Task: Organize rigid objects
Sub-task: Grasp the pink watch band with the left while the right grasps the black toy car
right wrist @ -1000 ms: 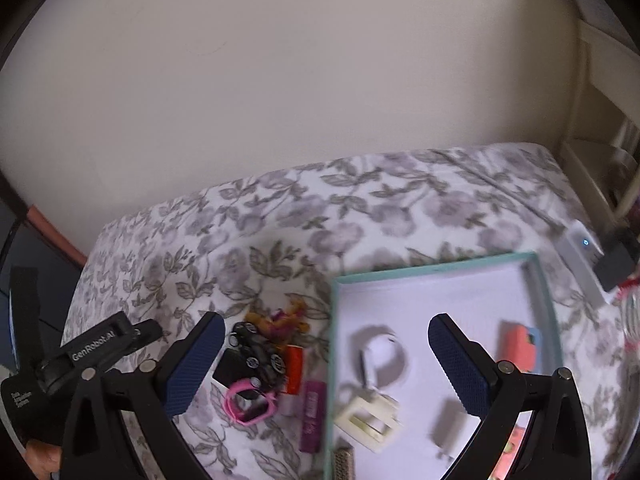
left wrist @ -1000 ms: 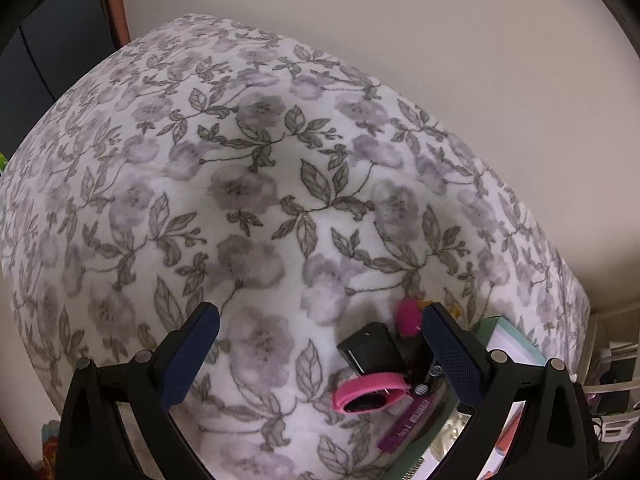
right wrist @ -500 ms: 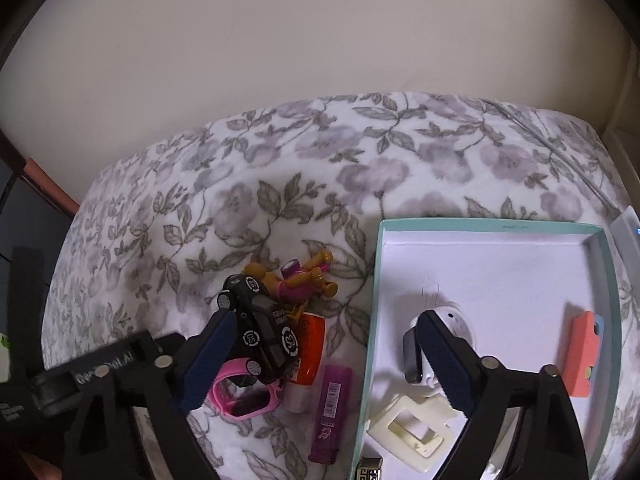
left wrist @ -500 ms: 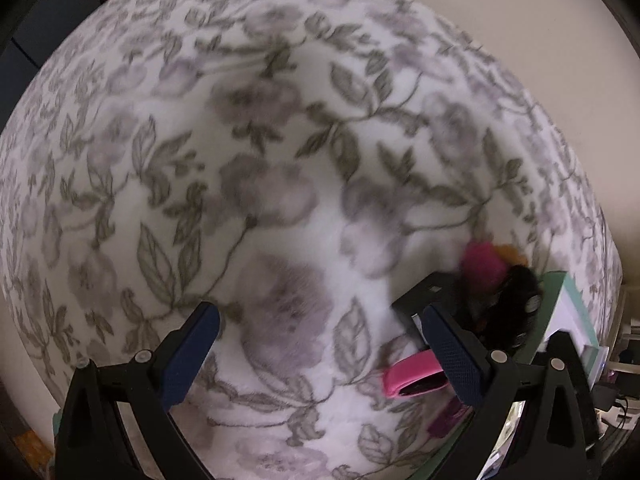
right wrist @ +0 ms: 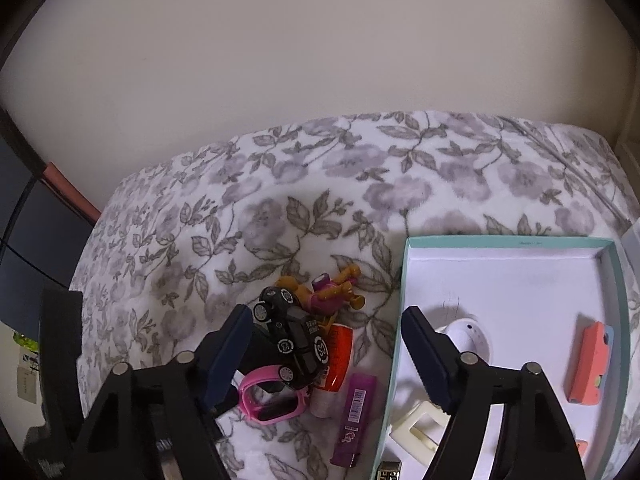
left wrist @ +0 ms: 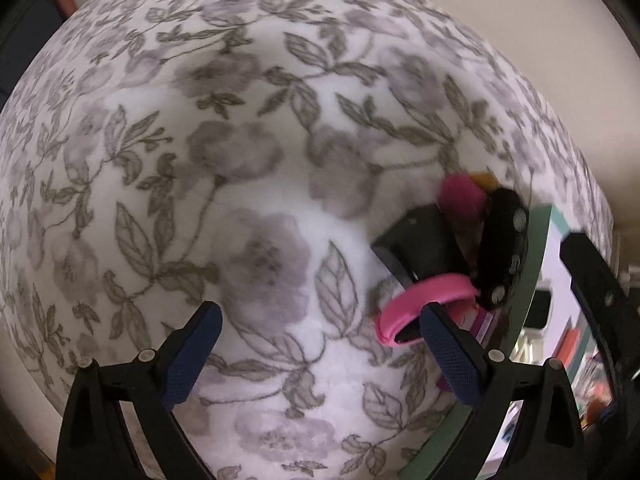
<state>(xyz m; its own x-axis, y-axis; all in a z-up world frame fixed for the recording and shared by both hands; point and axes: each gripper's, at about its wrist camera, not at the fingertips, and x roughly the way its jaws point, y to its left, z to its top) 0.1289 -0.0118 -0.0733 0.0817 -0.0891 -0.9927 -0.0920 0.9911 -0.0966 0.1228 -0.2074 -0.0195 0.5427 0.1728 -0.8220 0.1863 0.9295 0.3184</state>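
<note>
I've got my right gripper [right wrist: 324,352] closing around the black toy car [right wrist: 294,342] (pads not yet touching) beside the tray [right wrist: 508,242] — left gripper [left wrist: 318,354] wide, empty, over the floral blanket [left wrist: 240,160].

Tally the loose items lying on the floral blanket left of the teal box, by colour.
Black: 2, toy car and a black block under it
Pink: 1, wristband
Purple: 1, tube
Red and white: 1, tube
Orange and magenta: 1, figure
Total: 6
</note>
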